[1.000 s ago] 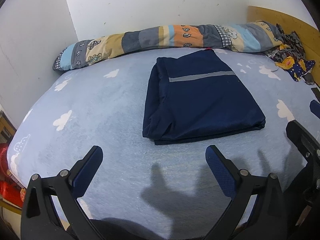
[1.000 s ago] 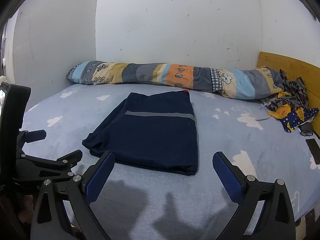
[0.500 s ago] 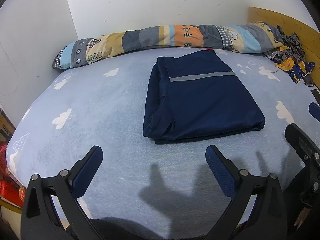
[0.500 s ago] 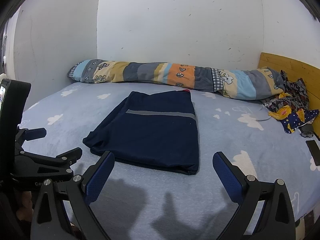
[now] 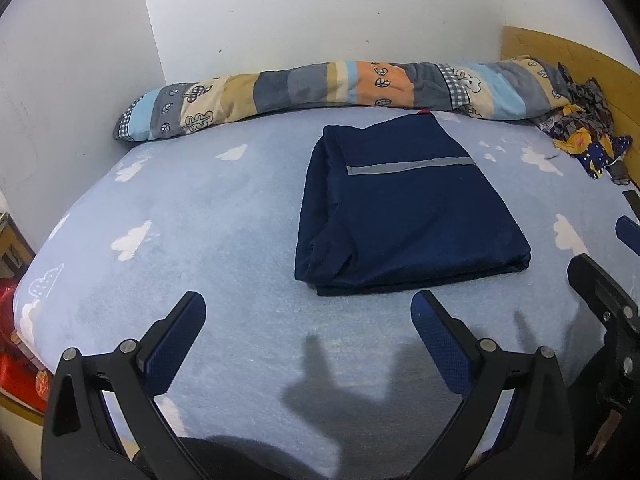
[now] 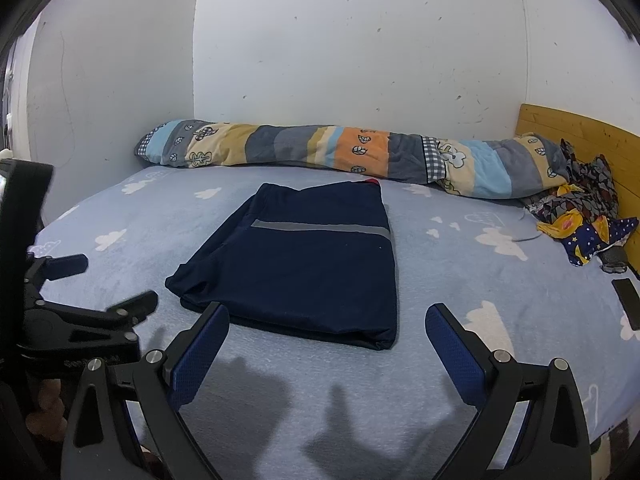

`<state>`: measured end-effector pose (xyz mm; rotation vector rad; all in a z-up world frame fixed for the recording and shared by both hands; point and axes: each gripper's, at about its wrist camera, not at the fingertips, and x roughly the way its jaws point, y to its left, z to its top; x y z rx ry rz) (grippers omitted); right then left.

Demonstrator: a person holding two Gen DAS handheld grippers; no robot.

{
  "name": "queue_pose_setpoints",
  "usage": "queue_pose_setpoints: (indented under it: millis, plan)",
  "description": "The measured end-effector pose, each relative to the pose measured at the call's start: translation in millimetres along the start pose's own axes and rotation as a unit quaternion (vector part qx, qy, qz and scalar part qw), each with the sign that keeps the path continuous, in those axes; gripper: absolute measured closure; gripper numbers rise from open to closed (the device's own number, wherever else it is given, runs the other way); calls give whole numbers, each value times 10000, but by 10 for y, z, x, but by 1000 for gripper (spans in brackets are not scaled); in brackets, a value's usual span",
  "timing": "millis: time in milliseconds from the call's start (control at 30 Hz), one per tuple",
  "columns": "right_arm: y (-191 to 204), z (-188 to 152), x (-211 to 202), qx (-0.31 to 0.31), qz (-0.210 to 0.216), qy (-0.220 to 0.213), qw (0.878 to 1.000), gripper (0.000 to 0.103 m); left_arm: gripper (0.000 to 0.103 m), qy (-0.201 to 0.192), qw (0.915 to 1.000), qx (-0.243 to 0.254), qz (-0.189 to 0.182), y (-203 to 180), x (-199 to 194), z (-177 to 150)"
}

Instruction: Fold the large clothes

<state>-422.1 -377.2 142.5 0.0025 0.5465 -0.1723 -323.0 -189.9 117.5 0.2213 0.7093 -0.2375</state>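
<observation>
At centre frame the folded navy garment (image 5: 404,208) was laid flat on the bed (image 5: 200,216), both the left gripper (image 5: 308,332) and right gripper (image 6: 326,340) were held wide and empty, and folding was judged finished.

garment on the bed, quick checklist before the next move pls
1. Garment folded into a flat rectangle: ok.
2. Left gripper open, holding nothing: ok.
3. Right gripper open, holding nothing: ok.
4. Both grippers short of the garment, not touching it: ok.
5. Left edge layers aligned: not ok, they bulge unevenly.
6. Fold finished or one more needed: cannot tell.
</observation>
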Motion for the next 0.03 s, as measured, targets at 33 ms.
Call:
queue_pose_setpoints:
  millis: [33]
  plan:
    - [-4, 1, 2, 15, -2, 5, 10000, 3, 0, 92, 9999, 9, -70, -2, 27, 1]
